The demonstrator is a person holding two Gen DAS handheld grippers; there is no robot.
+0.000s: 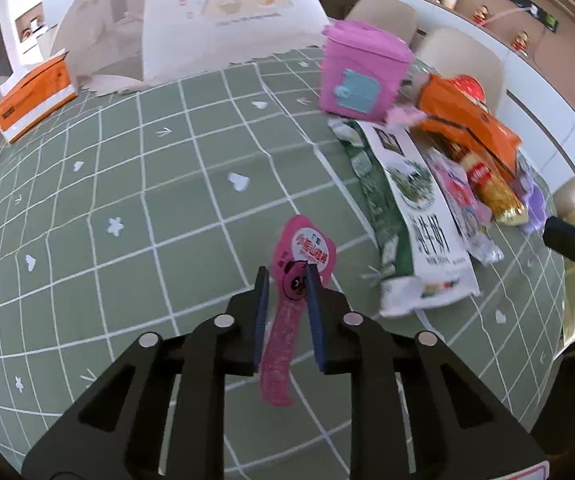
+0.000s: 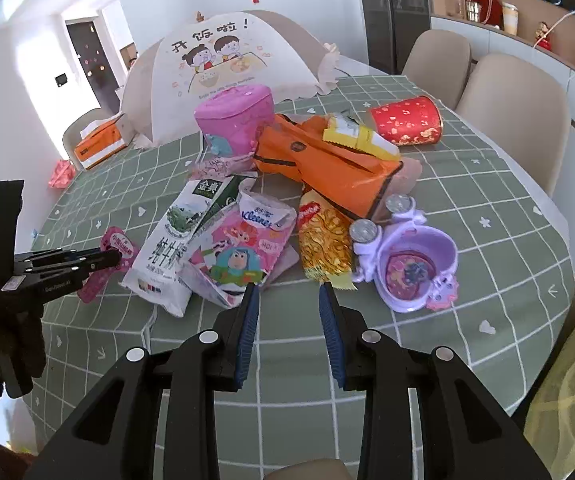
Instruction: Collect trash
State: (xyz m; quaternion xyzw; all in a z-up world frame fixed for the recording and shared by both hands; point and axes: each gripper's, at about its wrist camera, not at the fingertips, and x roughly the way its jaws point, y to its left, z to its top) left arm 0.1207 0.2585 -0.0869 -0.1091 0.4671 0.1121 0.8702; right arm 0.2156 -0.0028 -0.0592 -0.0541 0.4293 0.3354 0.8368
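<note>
Pink snack wrapper (image 1: 287, 312): pinched in my left gripper (image 1: 287, 280) at the heap's edge, probably for binning. Beside it, milk carton (image 1: 415, 216) among piled packets on the green checked tablecloth (image 1: 127, 184). My right gripper (image 2: 289, 294): open, empty, near the noodle packet (image 2: 323, 244).

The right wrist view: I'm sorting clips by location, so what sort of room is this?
Most likely a home dining room. A table under a green checked tablecloth has padded chairs around it, a mesh food cover stands on it, and a tissue box sits at its far edge.
</note>
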